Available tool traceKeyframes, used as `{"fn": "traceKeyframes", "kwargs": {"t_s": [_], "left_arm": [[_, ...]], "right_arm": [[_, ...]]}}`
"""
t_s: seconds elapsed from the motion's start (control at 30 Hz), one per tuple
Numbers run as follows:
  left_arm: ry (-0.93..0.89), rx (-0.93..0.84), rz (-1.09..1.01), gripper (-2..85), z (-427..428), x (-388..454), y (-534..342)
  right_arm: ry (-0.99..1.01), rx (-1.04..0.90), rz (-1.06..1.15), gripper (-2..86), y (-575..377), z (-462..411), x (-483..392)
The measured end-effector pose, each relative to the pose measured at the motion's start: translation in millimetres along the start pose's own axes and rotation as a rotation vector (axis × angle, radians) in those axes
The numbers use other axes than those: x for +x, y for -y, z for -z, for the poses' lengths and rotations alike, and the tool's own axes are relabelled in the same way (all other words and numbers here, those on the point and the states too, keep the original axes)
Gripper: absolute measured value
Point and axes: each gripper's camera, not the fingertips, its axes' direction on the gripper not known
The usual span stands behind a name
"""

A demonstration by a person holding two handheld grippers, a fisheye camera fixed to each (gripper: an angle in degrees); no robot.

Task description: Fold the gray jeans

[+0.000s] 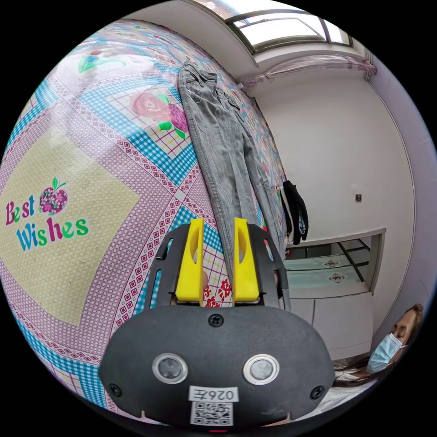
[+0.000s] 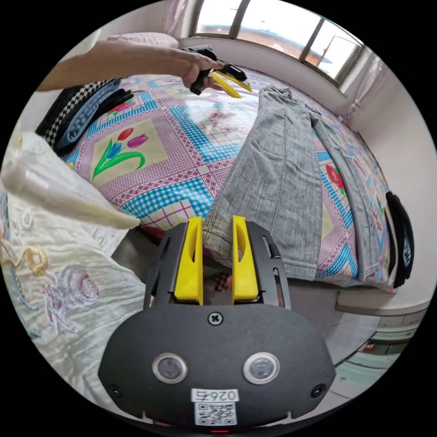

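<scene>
**Gray jeans laid flat, both grippers parted and empty**

The right gripper (image 2: 217, 248) holds its yellow jaws apart, grasping nothing, at the hem of the faded gray denim jeans (image 2: 277, 182). The jeans lie flat along the patchwork floral bedspread (image 2: 182, 136), long axis running from that hem away to the waistband near the window. The left gripper (image 2: 230, 82), jaws spread and empty, hovers beside the waistband end. By my reading, each gripper is nearest its own end. The bedspread reads "Best Wishes" (image 1: 45, 221).
</scene>
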Motion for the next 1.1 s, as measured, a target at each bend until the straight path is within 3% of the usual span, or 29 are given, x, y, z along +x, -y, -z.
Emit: {"fn": "traceKeyframes", "kwargs": {"t_s": [0.1, 0.4, 0.67, 0.87, 1.1], "left_arm": [[0.003, -0.008, 0.012, 10.1, -6.5, -2.6, 0.4], [0.072, 0.059, 0.012, 13.9, -11.2, -3.9, 20.2], [0.036, 0.066, 0.037, 19.9, -37.4, -10.8, 85.3], [-0.054, 0.093, 0.153, 21.0, -68.6, -36.1, 140.9], [-0.111, 0.211, 0.241, 19.1, -83.8, -75.8, 210.7]], "right_arm": [[0.009, 0.0, -0.091, 4.5, 0.2, 3.3, 7.1], [-0.065, -0.013, -0.083, -1.1, 16.2, 24.7, 9.4], [0.308, 0.168, -0.329, -1.3, 2.5, 135.0, 141.9], [0.436, 0.308, -0.334, -1.3, -2.5, 218.8, 210.7], [0.58, 0.316, -0.31, -1.3, 6.8, 267.3, 261.8]]}}
